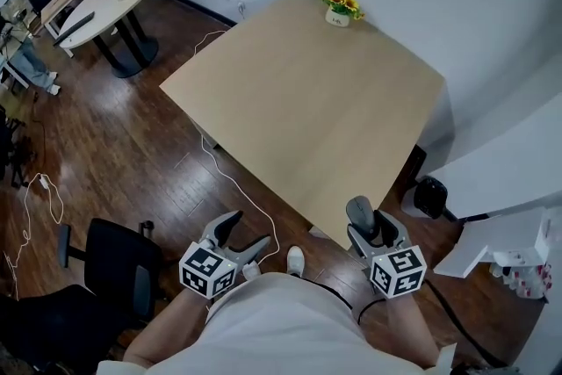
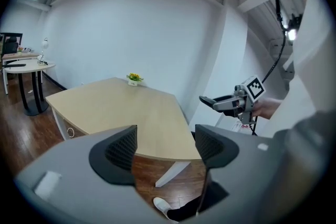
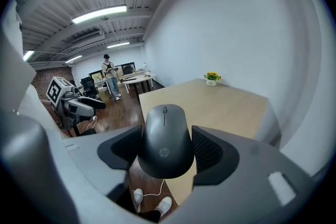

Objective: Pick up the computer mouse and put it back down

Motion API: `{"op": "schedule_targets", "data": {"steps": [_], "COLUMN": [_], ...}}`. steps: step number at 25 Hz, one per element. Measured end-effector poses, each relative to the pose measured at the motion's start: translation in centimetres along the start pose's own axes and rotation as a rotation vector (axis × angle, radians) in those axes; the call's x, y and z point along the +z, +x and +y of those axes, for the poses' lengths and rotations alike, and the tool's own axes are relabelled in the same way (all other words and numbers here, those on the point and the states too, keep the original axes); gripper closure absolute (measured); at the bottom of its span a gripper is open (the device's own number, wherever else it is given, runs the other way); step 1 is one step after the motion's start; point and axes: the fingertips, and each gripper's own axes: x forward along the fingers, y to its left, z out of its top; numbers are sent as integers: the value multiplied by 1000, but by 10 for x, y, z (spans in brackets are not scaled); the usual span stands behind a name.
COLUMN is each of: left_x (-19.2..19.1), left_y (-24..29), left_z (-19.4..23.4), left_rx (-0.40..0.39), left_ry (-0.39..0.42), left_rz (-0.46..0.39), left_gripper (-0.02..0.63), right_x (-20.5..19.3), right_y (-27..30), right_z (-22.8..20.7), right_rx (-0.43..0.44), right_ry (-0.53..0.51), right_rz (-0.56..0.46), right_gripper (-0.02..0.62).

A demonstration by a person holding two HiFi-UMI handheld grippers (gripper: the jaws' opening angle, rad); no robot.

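Note:
A black computer mouse (image 3: 164,139) sits between the jaws of my right gripper (image 3: 165,148), which is shut on its sides. In the head view the mouse (image 1: 359,211) and right gripper (image 1: 364,221) hang in the air just off the near edge of the light wooden table (image 1: 316,101), above the floor. My left gripper (image 1: 248,233) is to the left, also off the table, open with nothing between its jaws. In the left gripper view the left gripper (image 2: 165,148) has only table edge and floor beyond it, and the right gripper (image 2: 220,104) shows at the right.
A small pot of yellow flowers (image 1: 341,9) stands at the table's far corner. A black office chair (image 1: 114,263) is at lower left, a white cable (image 1: 230,180) trails over the wood floor, and a black bin (image 1: 430,196) and white furniture (image 1: 509,171) stand at right. A person (image 3: 110,77) stands far off.

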Motion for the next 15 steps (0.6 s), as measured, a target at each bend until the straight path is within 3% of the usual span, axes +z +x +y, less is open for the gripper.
{"op": "schedule_targets", "data": {"steps": [15], "left_x": [-7], "left_y": [-20], "left_z": [14], "left_rx": [97], "left_ry": [-40], "left_rz": [-11], "left_gripper": [287], "right_x": [7], "right_y": [38], "right_z": [-13], "right_rx": [28], "right_ry": [-7], "right_rz": [12], "right_gripper": [296]}}
